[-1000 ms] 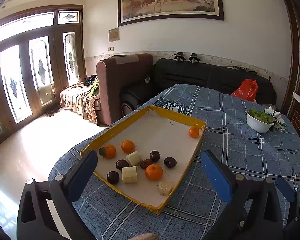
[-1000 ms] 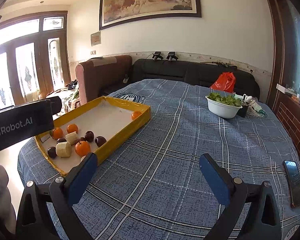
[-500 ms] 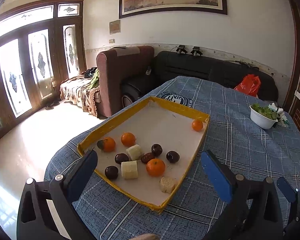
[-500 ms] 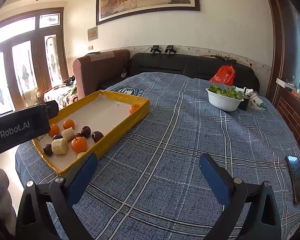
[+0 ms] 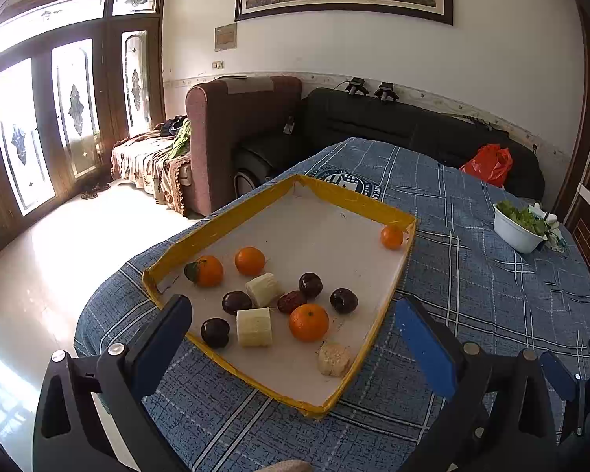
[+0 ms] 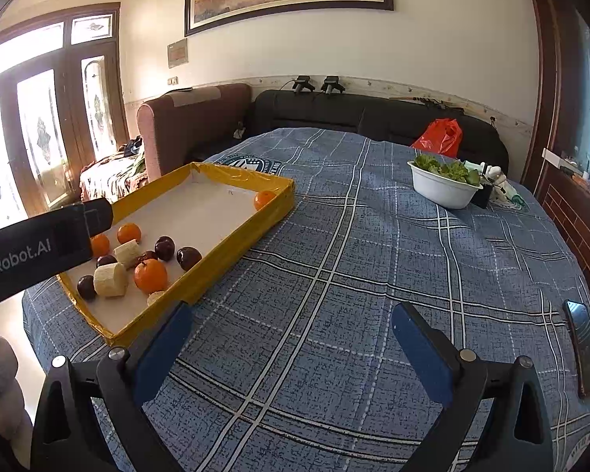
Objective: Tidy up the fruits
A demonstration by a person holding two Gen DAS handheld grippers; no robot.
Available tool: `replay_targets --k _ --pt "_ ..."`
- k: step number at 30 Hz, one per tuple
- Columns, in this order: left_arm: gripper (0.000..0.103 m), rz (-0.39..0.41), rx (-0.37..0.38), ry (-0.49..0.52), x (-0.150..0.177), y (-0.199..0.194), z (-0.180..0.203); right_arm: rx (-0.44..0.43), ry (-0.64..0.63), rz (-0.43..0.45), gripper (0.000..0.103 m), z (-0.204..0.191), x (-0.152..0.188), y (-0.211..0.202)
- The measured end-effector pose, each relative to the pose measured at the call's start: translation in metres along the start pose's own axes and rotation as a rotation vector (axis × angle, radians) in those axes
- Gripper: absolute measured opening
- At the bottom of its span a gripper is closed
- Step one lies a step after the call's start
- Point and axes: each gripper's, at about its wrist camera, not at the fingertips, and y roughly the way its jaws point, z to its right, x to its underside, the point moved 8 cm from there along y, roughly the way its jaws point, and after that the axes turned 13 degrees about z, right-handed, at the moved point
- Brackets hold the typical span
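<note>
A yellow-walled tray (image 5: 358, 200) with a white floor sits on the blue plaid table. It holds several oranges, such as one near the front (image 5: 308, 321) and one alone in the far right corner (image 5: 391, 236), several dark plums (image 5: 343, 300) and pale banana pieces (image 5: 254, 327). My left gripper (image 5: 295, 342) is open and empty, hovering above the tray's near end. My right gripper (image 6: 291, 350) is open and empty over bare cloth, to the right of the tray (image 6: 255, 232). The left gripper's body (image 6: 35, 251) hides part of the tray's fruit in the right wrist view.
A white bowl of greens (image 6: 442, 185) stands at the far right of the table, with a red bag (image 6: 438, 137) behind it. A phone (image 6: 582, 350) lies near the right edge. Sofas stand beyond the table's far side.
Both grippers have moved forward and tilted down, so the tray and table look closer. The jaws have stayed open. The fruit has not moved.
</note>
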Motion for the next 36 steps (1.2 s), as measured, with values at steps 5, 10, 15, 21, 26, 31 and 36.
replay_targets --k 5,10,15,21,26,31,36 --pt "0.103 -0.003 -0.001 -0.039 -0.001 0.005 -0.017 0.009 -0.024 -0.013 0.103 -0.011 -0.002 0.003" --pt "0.103 -0.007 -0.010 -0.079 -0.002 0.010 -0.036 0.007 -0.059 -0.019 0.103 -0.029 -0.005 0.007" --pt "0.103 -0.017 -0.023 -0.119 -0.001 0.015 -0.054 -0.007 -0.096 -0.036 0.103 -0.049 -0.006 0.014" --pt "0.103 -0.016 -0.033 -0.157 -0.002 0.018 -0.073 -0.016 -0.134 -0.047 0.103 -0.069 -0.008 0.018" --pt "0.103 -0.018 -0.037 -0.176 -0.002 0.019 -0.083 -0.019 -0.158 -0.046 0.103 -0.082 -0.010 0.019" --pt "0.103 -0.020 -0.034 -0.186 -0.002 0.020 -0.086 -0.022 -0.167 -0.050 0.103 -0.087 -0.010 0.019" --pt "0.103 -0.021 -0.028 -0.187 -0.001 0.019 -0.085 -0.020 -0.168 -0.051 0.103 -0.089 -0.010 0.019"
